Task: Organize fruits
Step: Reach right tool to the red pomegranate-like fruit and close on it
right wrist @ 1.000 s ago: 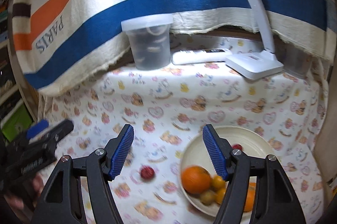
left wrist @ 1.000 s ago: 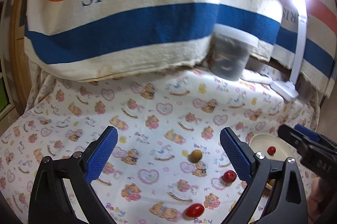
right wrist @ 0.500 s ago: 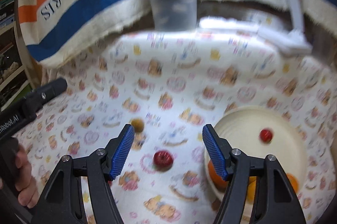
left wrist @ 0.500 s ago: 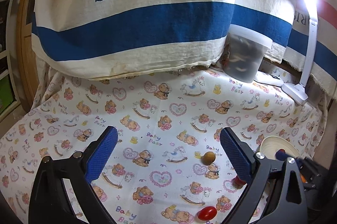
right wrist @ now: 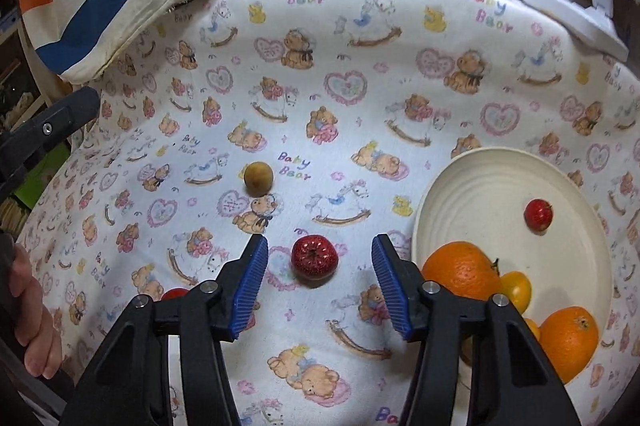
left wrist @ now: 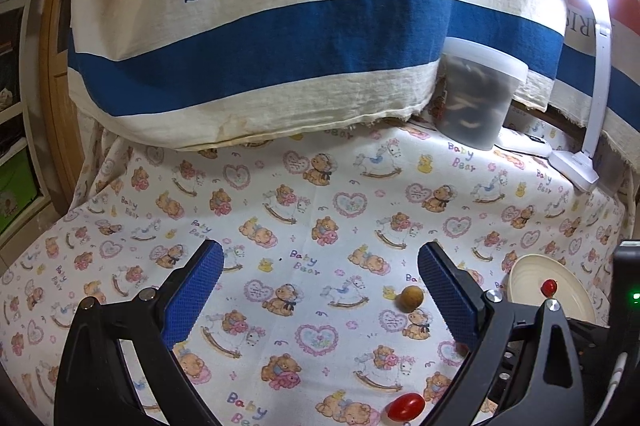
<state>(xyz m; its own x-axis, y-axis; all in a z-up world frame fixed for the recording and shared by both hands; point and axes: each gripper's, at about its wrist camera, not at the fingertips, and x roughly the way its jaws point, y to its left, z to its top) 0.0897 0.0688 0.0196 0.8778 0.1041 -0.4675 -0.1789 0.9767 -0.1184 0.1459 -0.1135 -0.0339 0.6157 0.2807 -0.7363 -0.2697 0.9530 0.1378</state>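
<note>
- Currently, the right gripper is held low over the printed cloth, its jaws closing with a dark red round fruit between them; a gap is seen on each side of the fruit, so the blue pads are not yet pressed on it.
- Just right of that gripper, a cream plate is seen on the cloth, with two oranges, a small yellow fruit and a small red fruit lying in it.
- A brown round fruit is left on the cloth up and to the left of the dark red one, well apart from the plate.
- A glossy red fruit is seen at the bottom edge of the left wrist view, on the cloth.
- The left gripper is held above the cloth with its jaws spread wide and nothing between them.
- At the far edge, a lidded plastic tub and the white base of a lamp are seen below a striped towel printed PARIS.
- A person's hand is seen at the left edge of the right wrist view.
</note>
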